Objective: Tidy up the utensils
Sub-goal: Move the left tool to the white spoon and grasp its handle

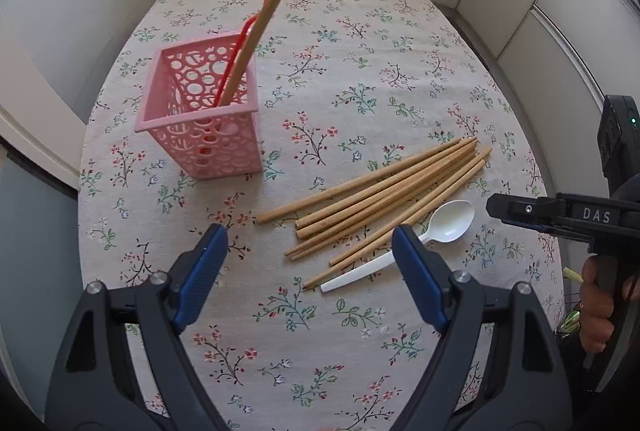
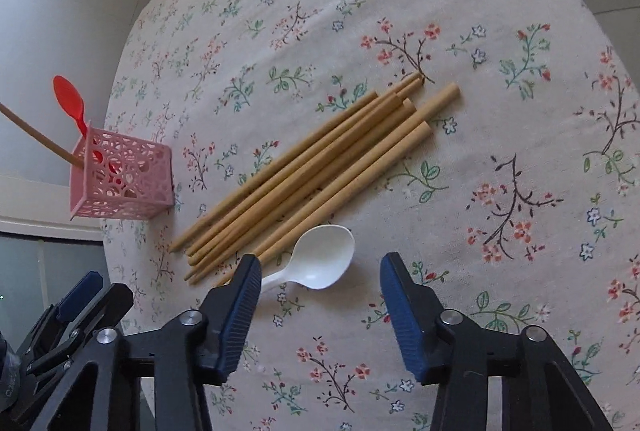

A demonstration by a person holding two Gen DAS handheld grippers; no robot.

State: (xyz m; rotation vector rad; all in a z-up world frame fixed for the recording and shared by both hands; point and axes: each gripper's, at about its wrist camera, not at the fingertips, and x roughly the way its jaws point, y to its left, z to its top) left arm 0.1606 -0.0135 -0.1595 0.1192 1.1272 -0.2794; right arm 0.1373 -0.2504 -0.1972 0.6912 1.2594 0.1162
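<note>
Blue-padded left tongs [image 1: 306, 247] stand wide apart, released, with nothing between the pads; they hang above the near ends of the wooden chopsticks [image 1: 384, 199] and the handle of the white spoon [image 1: 404, 251], touching neither. The right tongs [image 2: 318, 271] are also released and hold nothing: their jaws are parted, and the white spoon's [image 2: 320, 263] bowl lies on the cloth in the gap between them, its handle running under the left pad. Whether that pad touches the handle I cannot tell.

In the left wrist view the right tongs reach in from the right edge, a hand [image 1: 598, 307] on their grip.

Flowered cloth covers the bench [image 1: 360, 31], whose far half is bare, with pale panelled walls close around it. The chopsticks lie in a loose bundle near the middle, slanting from near left to far right, the spoon just beside them on the near side. A pink openwork basket [image 1: 200, 127] stands upright to the left, apart from the bundle, holding one leaning chopstick [image 1: 272, 7] and a red spoon [image 2: 70, 99].
</note>
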